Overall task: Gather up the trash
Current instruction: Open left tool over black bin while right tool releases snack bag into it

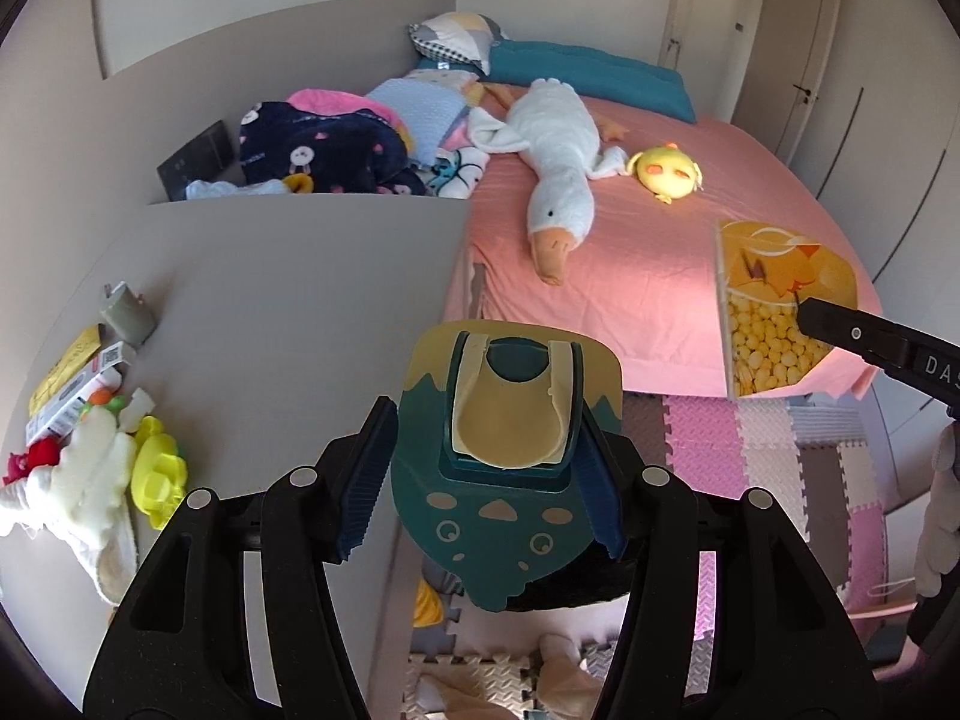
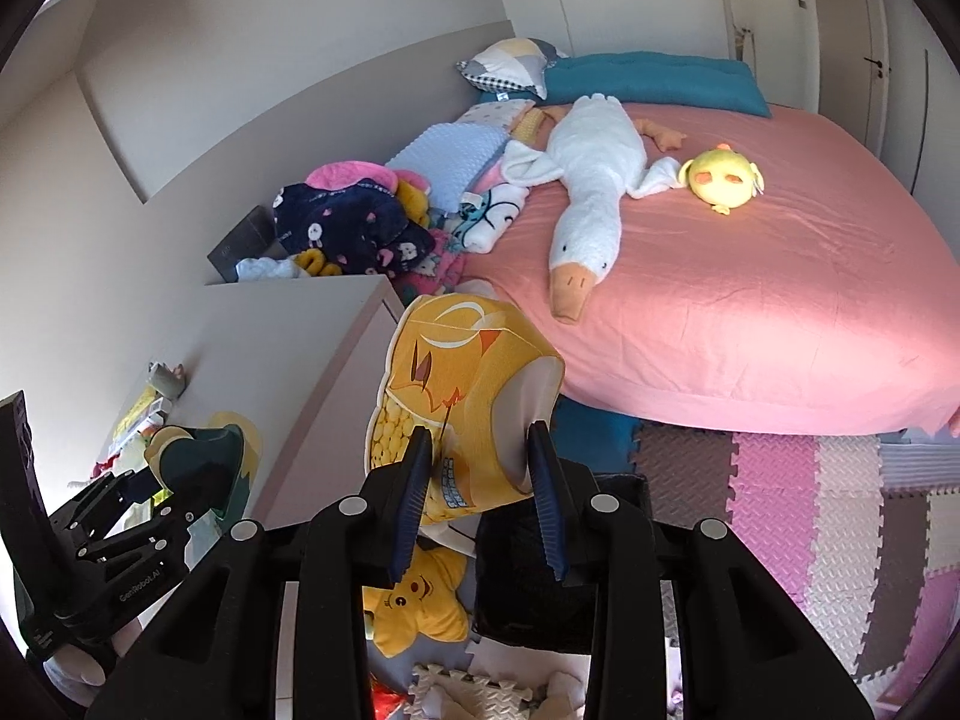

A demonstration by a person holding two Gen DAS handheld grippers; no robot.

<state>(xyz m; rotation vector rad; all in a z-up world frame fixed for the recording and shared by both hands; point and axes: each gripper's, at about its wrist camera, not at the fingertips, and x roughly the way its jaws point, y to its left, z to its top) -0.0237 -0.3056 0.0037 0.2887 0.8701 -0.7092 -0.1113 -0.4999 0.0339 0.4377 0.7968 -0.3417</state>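
Note:
My left gripper (image 1: pixel 483 480) is shut on a teal and cream tissue box (image 1: pixel 510 420), held up in the air beside the grey cabinet. It also shows in the right wrist view (image 2: pixel 204 468) at the left. My right gripper (image 2: pixel 480 498) is shut on a yellow snack bag (image 2: pixel 462 396) printed with a cartoon and yellow balls, held above the floor in front of the bed. The bag also shows in the left wrist view (image 1: pixel 774 312) with a right finger (image 1: pixel 876 342) on it. A black bin (image 2: pixel 534 576) sits right below my right gripper.
A grey cabinet top (image 1: pixel 288 312) holds toys, a white cloth and small boxes (image 1: pixel 78 420). The pink bed (image 2: pixel 750 300) carries a white goose plush (image 2: pixel 588 192), a yellow chick plush (image 2: pixel 720 177) and piled blankets. Foam mats (image 2: pixel 810 510) and a star pillow (image 2: pixel 420 606) lie on the floor.

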